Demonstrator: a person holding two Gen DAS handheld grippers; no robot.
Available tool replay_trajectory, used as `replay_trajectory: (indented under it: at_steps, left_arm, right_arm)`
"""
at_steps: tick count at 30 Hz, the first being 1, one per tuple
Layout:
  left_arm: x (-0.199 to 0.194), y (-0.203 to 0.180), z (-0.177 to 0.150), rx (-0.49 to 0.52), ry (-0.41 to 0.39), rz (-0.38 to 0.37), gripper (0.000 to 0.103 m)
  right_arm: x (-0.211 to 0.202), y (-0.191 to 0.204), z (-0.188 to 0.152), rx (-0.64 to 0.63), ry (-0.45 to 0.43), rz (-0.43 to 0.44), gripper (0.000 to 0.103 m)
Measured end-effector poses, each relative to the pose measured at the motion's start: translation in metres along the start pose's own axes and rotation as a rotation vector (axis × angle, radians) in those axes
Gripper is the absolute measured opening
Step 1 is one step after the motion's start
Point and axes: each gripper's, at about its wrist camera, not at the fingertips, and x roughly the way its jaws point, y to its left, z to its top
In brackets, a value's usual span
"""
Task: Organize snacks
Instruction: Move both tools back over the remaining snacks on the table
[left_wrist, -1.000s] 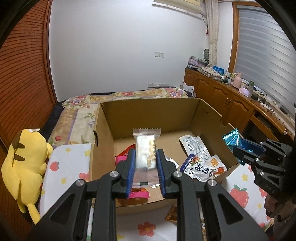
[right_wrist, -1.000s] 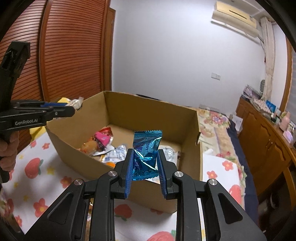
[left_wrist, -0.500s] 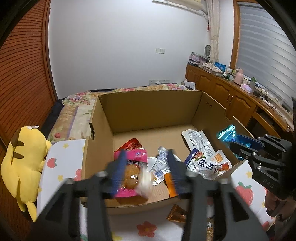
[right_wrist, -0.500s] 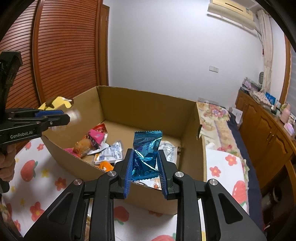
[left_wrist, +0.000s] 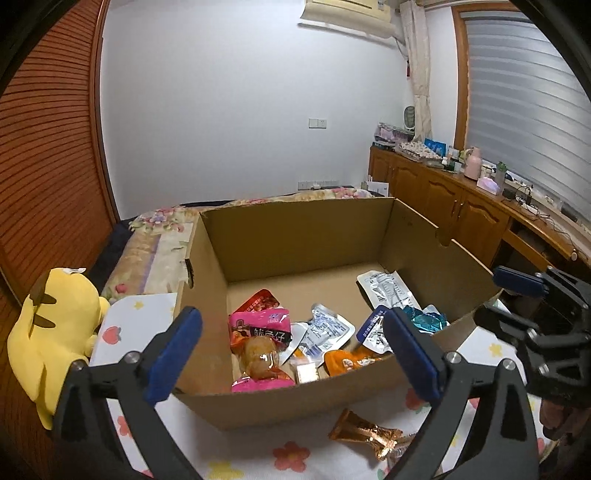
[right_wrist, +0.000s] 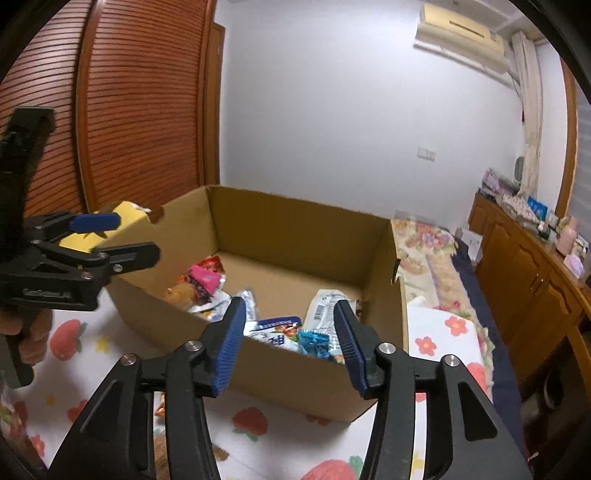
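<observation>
Release step: left tool (left_wrist: 291, 354) and right tool (right_wrist: 288, 343) just spread, both empty above box (left_wrist: 295, 402). Next: fetch gold packet (left_wrist: 364, 432) beside near wall.

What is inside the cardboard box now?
The cardboard box holds loose snacks: a pink packet, a blue wrapper, white pouches, an orange pack. Anything under them is hidden.

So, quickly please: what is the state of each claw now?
Left claw: open, holding nothing; jaws have just been opening.
Right claw: open, holding nothing; jaws have just been opening.
</observation>
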Motion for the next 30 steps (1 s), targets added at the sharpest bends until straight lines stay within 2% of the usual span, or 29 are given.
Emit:
replay_trajectory:
  at_steps: [5,14,23,30]
  left_arm:
    - [-0.012,-0.001,-0.006,-0.001,-0.016,0.004,0.102]
    - [-0.033,-0.001,-0.034,-0.026,-0.024,-0.015,0.102]
    - [-0.038,0.000,-0.069,-0.040,-0.005,-0.013,0.102]
    - [-0.027,0.004,-0.093,-0.044,0.051,-0.016,0.102]
  right_arm:
    - [-0.025,0.008,-0.012,0.019,-0.040,0.016,0.079]
    - [-0.045,0.030,-0.054,0.059,0.031,0.120,0.079]
    - [-0.029,0.050,-0.086,0.078,0.135,0.176,0.079]
    - [-0.011,0.060,-0.100,0.099,0.220,0.216,0.079]
